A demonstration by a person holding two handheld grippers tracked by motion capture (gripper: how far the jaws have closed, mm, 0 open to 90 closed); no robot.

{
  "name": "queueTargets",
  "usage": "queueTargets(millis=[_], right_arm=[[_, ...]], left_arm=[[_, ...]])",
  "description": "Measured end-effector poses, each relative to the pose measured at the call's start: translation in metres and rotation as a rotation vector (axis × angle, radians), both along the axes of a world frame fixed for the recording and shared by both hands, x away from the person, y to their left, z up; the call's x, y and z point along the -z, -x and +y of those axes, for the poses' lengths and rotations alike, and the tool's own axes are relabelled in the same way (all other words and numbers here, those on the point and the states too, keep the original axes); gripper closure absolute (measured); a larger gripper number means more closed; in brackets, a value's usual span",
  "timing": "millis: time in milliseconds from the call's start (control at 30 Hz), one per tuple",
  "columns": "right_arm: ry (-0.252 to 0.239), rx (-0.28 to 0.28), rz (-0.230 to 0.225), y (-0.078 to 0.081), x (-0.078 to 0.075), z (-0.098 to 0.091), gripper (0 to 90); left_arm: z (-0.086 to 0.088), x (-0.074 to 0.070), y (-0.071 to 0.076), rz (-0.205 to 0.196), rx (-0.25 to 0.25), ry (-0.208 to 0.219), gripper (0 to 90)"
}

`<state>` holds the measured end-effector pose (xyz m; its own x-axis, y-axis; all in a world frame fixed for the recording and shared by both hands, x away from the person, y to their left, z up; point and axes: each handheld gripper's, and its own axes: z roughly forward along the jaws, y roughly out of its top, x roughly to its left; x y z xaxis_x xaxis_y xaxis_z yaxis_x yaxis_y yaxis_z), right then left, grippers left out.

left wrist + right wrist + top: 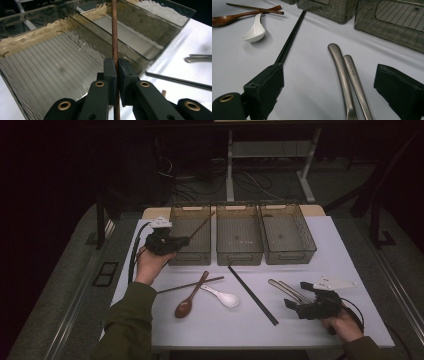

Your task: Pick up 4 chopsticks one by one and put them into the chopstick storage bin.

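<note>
— Where are we in the sorting?

— We have the left claw point(186, 239) clamped on a brown wooden chopstick point(114, 37), and we are holding it over the left bin point(176, 227), the one nearest the bench's far-left corner. In the left gripper view the stick runs straight up between the pads, out above the bin's ribbed floor. So we judge this to be the drop-off step for that chopstick.

— And the right claw point(294, 304)?

— Its jaws stand wide apart and hold nothing. It rests near the bench's near-right corner, just short of the two metal handles point(347, 72) lying side by side.

— What does the next move ask of us?

— We think we need to lower the stick so that it lies along the bin and clears the walls, then part the pads. Dropped crosswise, it could catch on the rim.

— What remains on the bench?

— The second brown chopstick point(190, 284), the wooden spoon point(186, 306) and the white spoon point(224, 297) lie towards the near edge, left of middle. The black chopstick point(252, 295) lies across the middle. The middle bin point(239, 232) and the right bin point(287, 232) look empty.
</note>
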<state>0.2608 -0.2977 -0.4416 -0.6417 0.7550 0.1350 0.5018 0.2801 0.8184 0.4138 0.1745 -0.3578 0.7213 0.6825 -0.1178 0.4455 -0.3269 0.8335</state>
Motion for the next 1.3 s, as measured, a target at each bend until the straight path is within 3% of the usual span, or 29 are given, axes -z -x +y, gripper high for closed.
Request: queueTargets(millis=[333,767,1300], right_arm=[[-0.005,0.0,0.0,0.0,0.0,0.0,8.9],[-0.009,-0.003,0.001,0.0,0.0,-0.001,8.9],[-0.015,-0.004,0.005,0.0,0.0,-0.002,8.9]], left_arm=[[-0.004,-0.004,-0.024,-0.009,-0.059,0.0,84.0],[-0.006,-0.005,-0.054,-0.011,-0.107,-0.032,83.9],[-0.013,0.012,-0.078,0.025,-0.182,-0.056,83.9]])
